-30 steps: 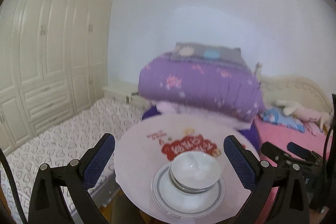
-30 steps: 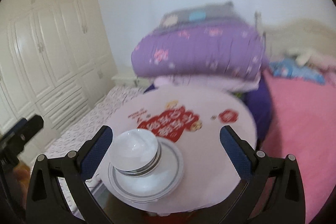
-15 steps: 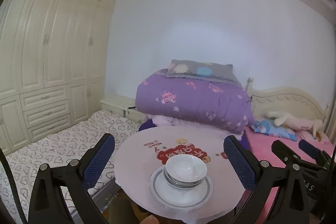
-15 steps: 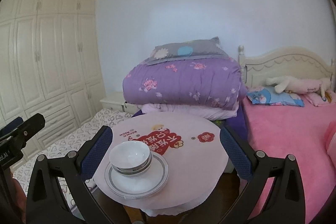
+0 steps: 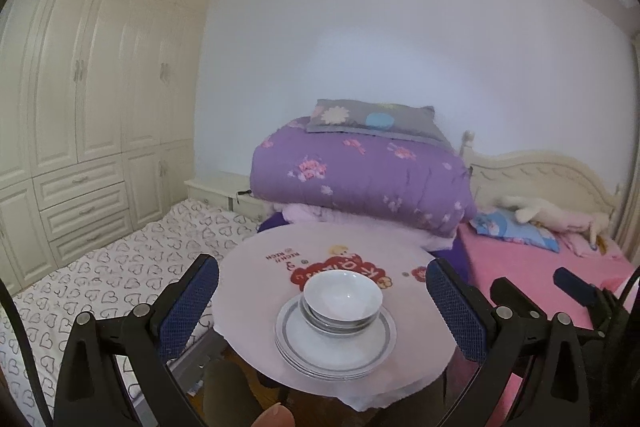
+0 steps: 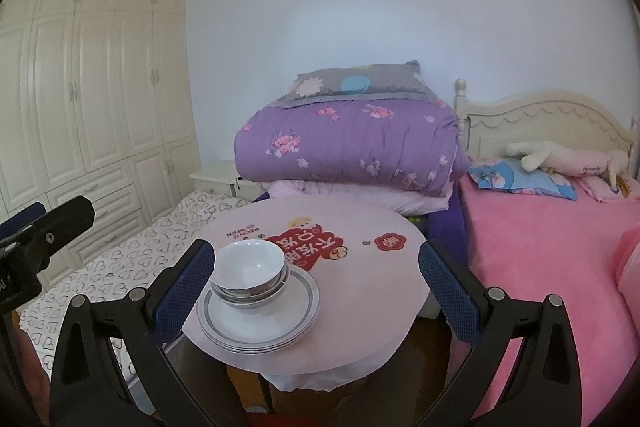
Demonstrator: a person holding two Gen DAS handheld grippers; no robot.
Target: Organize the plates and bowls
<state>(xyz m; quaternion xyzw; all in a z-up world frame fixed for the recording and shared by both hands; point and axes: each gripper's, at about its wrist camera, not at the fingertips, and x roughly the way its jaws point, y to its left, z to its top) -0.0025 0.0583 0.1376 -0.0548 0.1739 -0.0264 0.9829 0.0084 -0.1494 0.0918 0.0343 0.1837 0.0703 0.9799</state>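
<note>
Several white bowls (image 5: 342, 301) (image 6: 248, 273) sit nested on a stack of grey-rimmed plates (image 5: 336, 347) (image 6: 260, 315) at the near side of a round pink table (image 5: 400, 267) (image 6: 360, 291). My left gripper (image 5: 322, 291) is open and held back from the table, its blue-padded fingers framing the stack with nothing between them. My right gripper (image 6: 312, 275) is open too, empty, with the stack just inside its left finger. Each gripper shows at the edge of the other's view.
A folded purple quilt (image 5: 360, 179) with a grey pillow is piled behind the table. A pink bed (image 6: 540, 247) with a plush toy lies to the right, a heart-print mattress (image 5: 100, 279) to the left, cream wardrobes (image 5: 80, 107) beyond. A fingertip (image 5: 274, 417) shows at the bottom.
Both grippers have pulled back and tilted upward, so the table and stack look smaller and more of the wall shows. The bowls and plates have not moved. Both stay open.
</note>
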